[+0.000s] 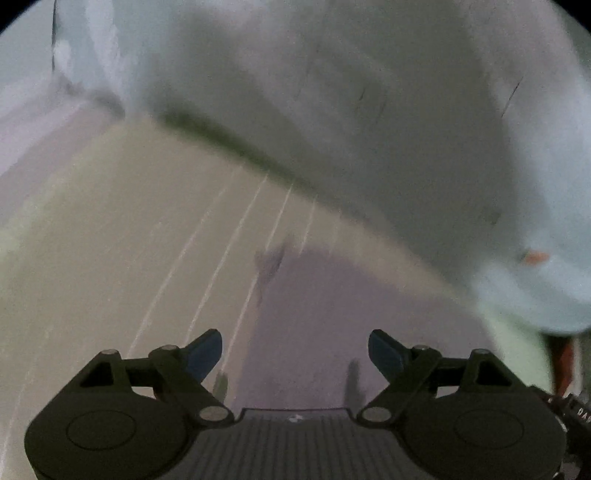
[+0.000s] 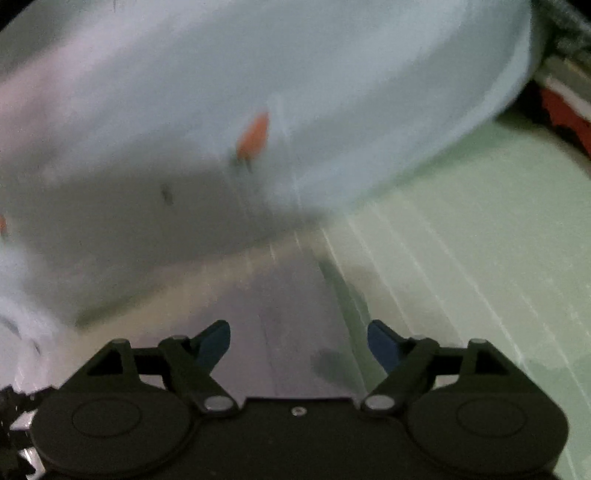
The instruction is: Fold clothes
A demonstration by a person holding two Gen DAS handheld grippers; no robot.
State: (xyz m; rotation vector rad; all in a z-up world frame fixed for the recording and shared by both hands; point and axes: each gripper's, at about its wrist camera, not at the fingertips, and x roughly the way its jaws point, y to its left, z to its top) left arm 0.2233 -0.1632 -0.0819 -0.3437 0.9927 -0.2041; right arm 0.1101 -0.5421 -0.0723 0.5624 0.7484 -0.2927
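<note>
A pale blue-white garment [image 1: 369, 110] lies on a light green mat [image 1: 110, 240] and fills the upper part of the blurred left wrist view. It has a small orange mark [image 1: 535, 256]. My left gripper [image 1: 295, 354] is open and empty, short of the garment's near edge. In the right wrist view the same garment [image 2: 258, 92] spreads across the upper left, with an orange mark [image 2: 253, 136] on it. My right gripper [image 2: 299, 345] is open and empty, just short of the garment's edge over the mat [image 2: 461, 258].
The mat carries thin white lines [image 1: 221, 258]. A red and black object [image 2: 565, 118] and a grey textured thing [image 2: 569, 33] sit beyond the mat's far right edge. Both views are motion-blurred.
</note>
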